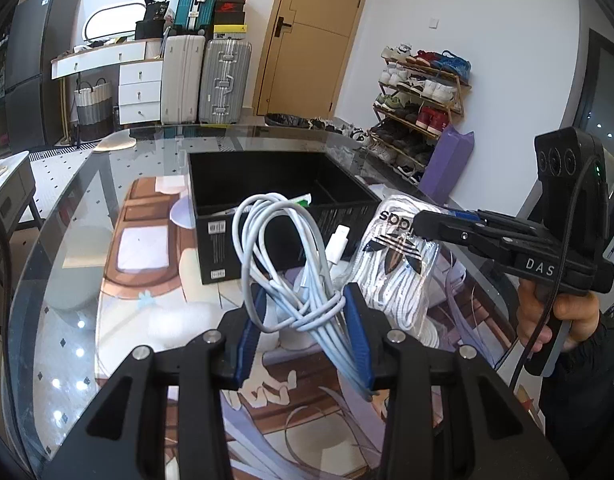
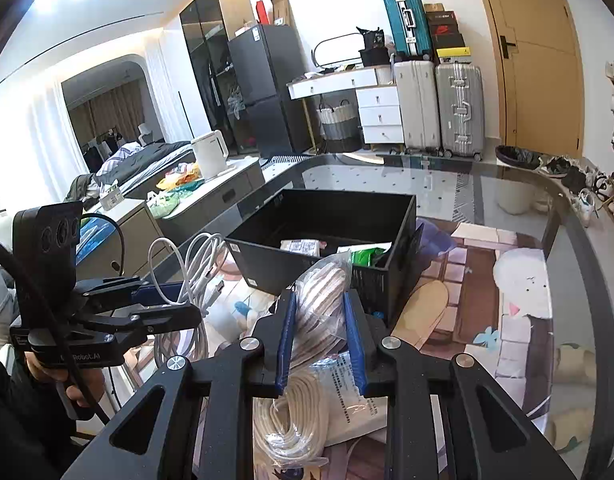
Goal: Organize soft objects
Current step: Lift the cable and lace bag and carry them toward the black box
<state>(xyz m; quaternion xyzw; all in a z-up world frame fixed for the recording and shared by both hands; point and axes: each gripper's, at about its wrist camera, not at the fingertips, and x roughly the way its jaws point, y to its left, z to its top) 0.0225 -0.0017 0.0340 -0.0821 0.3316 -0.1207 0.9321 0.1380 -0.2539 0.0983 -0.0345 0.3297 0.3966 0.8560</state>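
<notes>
Holding two loads above the bench: left tool (image 1: 305,334) pinches the white cable bundle (image 1: 283,264); right tool (image 2: 321,340) pinches a bagged white cord (image 2: 323,300), near the black box (image 2: 327,232). Risk: dangling loops snagging its rim.

Glossy, smooth glass on the tabletop (image 1: 87,216), mirroring lights. Matt black plastic on the storage box (image 1: 267,184). Smooth, slightly shiny white rubbery sheath on the coiled cable (image 1: 275,248). Crinkled, clear, glossy plastic film around the shoelace packet (image 1: 395,264), with woven white cord inside. Matt black plastic on the left gripper (image 1: 307,320), with blue rubbery pads and bright metal pins.
</notes>
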